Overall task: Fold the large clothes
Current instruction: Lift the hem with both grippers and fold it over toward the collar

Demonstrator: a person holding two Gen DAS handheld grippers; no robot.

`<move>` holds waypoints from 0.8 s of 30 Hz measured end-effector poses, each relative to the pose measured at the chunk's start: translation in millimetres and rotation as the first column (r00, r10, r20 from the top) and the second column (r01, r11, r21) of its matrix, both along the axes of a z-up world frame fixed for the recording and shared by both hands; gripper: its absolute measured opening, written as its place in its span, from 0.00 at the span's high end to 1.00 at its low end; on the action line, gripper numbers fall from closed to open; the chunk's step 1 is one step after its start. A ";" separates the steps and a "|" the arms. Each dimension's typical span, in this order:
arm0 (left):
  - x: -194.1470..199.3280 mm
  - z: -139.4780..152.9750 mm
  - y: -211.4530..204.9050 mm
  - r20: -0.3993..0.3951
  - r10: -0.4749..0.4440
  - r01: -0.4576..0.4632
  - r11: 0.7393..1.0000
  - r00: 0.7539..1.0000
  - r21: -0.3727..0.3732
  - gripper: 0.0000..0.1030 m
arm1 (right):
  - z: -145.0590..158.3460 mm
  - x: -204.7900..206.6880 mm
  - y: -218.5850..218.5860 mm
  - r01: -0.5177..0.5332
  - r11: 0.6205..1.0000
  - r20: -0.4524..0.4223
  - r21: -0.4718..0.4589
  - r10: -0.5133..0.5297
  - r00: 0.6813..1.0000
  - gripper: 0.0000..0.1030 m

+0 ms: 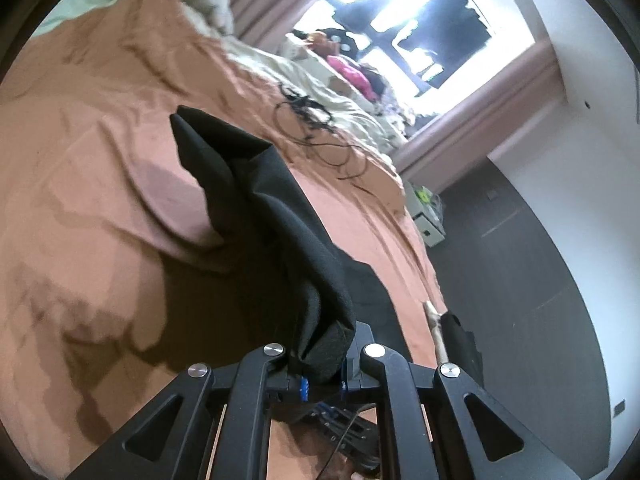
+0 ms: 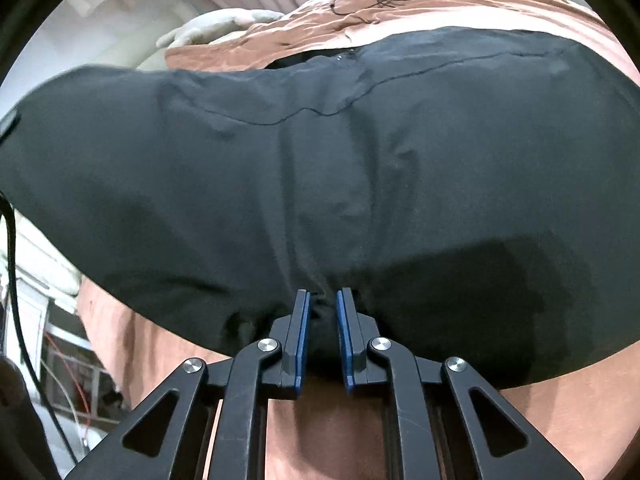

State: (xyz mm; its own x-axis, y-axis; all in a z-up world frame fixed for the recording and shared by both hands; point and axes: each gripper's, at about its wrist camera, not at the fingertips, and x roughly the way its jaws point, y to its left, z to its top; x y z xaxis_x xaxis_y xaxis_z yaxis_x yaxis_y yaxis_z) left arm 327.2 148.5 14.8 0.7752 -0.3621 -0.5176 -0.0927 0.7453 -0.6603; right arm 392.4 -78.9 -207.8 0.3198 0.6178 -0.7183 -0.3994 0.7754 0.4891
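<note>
The left tool (image 1: 320,356) is clenching a bunched fold of the black garment (image 1: 256,200), lifting it above the bed (image 1: 80,140). The right tool (image 2: 323,300) is pinching the garment's near edge, spread on the brown sheet (image 2: 560,420). Black cables (image 1: 320,128) are lying farther off.

The black garment (image 2: 320,168) is a matt woven cloth, smooth across its broad panels with fine stitched seams; where it is bunched in the left wrist view (image 1: 280,220) its weave looks slightly grainy. The bed sheet (image 1: 100,140) is a rust-orange cloth, matt and heavily creased. Beyond it lies a cream blanket (image 1: 320,88) of soft crumpled cloth. Each gripper, left (image 1: 320,364) and right (image 2: 323,320), is of matt black plastic with faint scuffs, joined by round, shiny metal pins; the right fingers carry smooth blue pads (image 2: 344,332). The floor (image 1: 520,280) looks dark grey, flat and dull. Thin black cables (image 1: 312,120) are glossy.
</note>
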 end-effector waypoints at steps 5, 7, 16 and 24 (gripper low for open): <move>13.7 20.3 -27.1 0.025 -0.046 0.045 0.998 0.999 0.038 0.91 | 11.7 -5.0 -32.4 0.035 0.996 -0.013 0.083 -0.034 0.999 0.83; 20.1 27.3 -38.8 0.030 -0.063 0.062 0.997 0.998 0.053 0.91 | 15.3 -9.2 -49.6 0.052 0.993 -0.006 0.108 -0.052 0.999 0.83; 47.5 44.4 -99.2 0.018 -0.156 0.152 0.978 0.988 0.140 0.91 | 24.2 -15.6 -123.4 0.164 0.966 -0.018 0.199 -0.164 0.986 0.82; 84.1 31.5 -165.9 -0.054 -0.242 0.248 0.949 0.969 0.195 0.91 | 20.1 -26.9 -194.2 0.286 0.932 -0.030 0.222 -0.287 0.957 0.82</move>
State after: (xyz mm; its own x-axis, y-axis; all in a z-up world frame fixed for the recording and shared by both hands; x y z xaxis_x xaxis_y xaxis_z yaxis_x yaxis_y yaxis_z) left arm 411.2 -17.4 46.3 0.6594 -0.4263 -0.6192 0.0924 0.8634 -0.4960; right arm 365.4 -273.2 -187.7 0.5087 0.6431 -0.5724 -0.1778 0.7290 0.6611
